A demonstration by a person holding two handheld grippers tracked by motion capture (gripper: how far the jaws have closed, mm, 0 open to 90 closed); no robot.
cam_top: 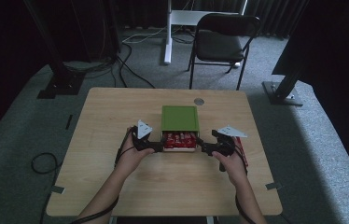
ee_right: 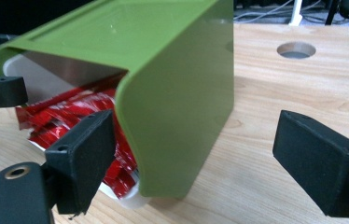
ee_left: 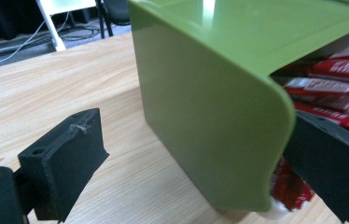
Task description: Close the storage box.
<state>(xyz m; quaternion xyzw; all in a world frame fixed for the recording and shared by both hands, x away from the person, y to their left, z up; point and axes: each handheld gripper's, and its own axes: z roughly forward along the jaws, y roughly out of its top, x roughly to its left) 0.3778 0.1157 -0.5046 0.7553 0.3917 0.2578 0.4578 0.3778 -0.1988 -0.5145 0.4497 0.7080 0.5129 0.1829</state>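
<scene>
High view showed the left tool (cam_top: pixel 156 146) at the left near corner of a green box (cam_top: pixel 179 117) that sat near the middle of the wooden tabletop (cam_top: pixel 107 116). The box's open end faced the person, and its slightly longer axis ran from the person toward the far edge. At that open end a white tray (cam_top: pixel 178 149) of red packets (cam_top: pixel 178 138) stuck out toward the person. The right tool (cam_top: pixel 205 148) stood at the box's right near corner, with a red item (cam_top: pixel 241 147) lying on the tabletop just beyond that hand.

In the left gripper view, the left tool (ee_left: pixel 196 168) was released, its jaws spread wide to either side of the box's (ee_left: pixel 200 116) near side edge, one outside the wall, one by the packets (ee_left: pixel 336 84).

In the right gripper view, the right tool (ee_right: pixel 205 158) was likewise released, its jaws straddling the other side wall of the box (ee_right: pixel 186 93), the packets (ee_right: pixel 65 112) showing under the green cover.
</scene>
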